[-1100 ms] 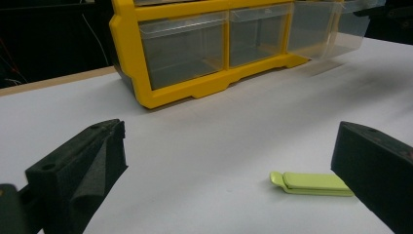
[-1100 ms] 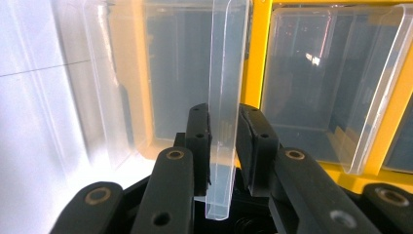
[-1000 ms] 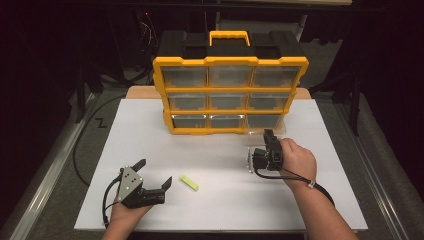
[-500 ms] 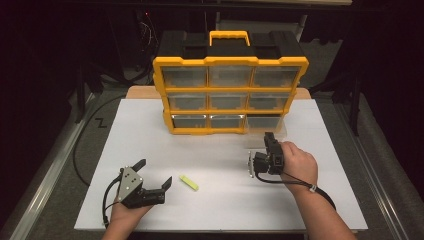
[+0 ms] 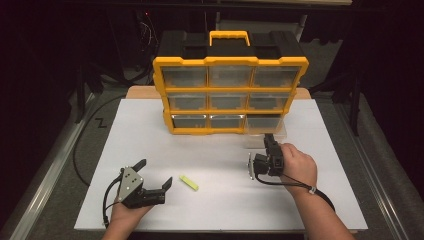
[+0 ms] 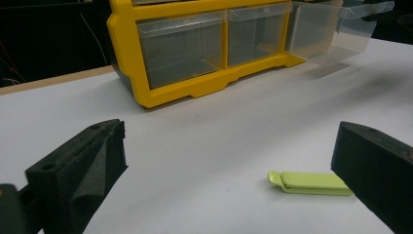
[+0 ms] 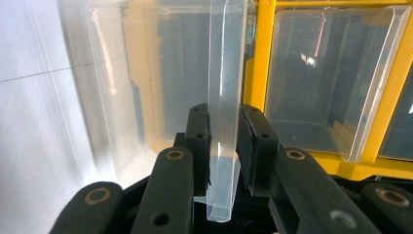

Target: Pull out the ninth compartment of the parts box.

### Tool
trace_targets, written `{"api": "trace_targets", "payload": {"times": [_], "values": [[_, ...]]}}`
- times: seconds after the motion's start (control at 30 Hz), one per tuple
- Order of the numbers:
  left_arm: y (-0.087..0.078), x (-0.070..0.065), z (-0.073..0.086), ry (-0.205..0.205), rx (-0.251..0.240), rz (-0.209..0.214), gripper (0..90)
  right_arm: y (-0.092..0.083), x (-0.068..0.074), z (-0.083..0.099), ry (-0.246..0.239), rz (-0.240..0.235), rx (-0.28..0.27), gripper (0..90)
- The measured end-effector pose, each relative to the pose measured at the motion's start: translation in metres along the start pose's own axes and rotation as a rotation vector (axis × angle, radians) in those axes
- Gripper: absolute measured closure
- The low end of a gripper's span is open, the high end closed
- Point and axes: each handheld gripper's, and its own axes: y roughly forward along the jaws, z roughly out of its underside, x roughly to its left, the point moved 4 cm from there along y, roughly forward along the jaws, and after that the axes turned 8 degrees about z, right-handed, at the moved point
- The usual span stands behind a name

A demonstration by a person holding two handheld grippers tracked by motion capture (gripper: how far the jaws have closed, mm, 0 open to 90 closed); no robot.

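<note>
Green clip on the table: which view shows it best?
The left gripper view. The green clip lies close up there, its flat two-layer shape plain, just left of one open jaw. The high view shows it as a small sliver right of the left gripper, apart from it.

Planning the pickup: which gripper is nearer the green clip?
Left. The left gripper sits just beside the green clip; the right gripper is across the table, clamped on the drawer handle.

White tabletop (image 5: pixel 150 130), grey floor (image 5: pixel 55 165), dark room behind.
</note>
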Motion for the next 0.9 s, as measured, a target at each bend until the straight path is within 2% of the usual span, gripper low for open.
{"api": "trace_targets", "payload": {"times": [0.33, 0.4, 0.47, 0.6, 0.87, 0.9], "values": [[0.0, -0.001, 0.0, 0.003, 0.004, 0.004, 0.3, 0.001, -0.002, 0.0, 0.003, -0.01, -0.002, 77.1], [0.0, -0.001, 0.0, 0.002, 0.002, 0.004, 0.3, 0.0, -0.002, 0.001, 0.023, -0.016, 0.006, 72.0], [0.0, 0.0, 0.0, 0.0, 0.0, 0.002, 0.3, 0.0, -0.006, 0.002, 0.012, -0.016, 0.003, 67.2], [0.0, -0.001, 0.0, 0.002, 0.001, 0.004, 0.3, -0.005, -0.007, 0.003, 0.035, -0.037, 0.004, 60.5], [0.001, -0.001, 0.0, 0.003, -0.001, 0.001, 0.3, -0.015, -0.003, 0.001, 0.046, -0.071, -0.003, 51.2], [0.001, -0.001, 0.0, 0.003, 0.0, 0.002, 0.3, -0.017, -0.002, 0.001, 0.05, -0.06, -0.011, 50.7]]}}
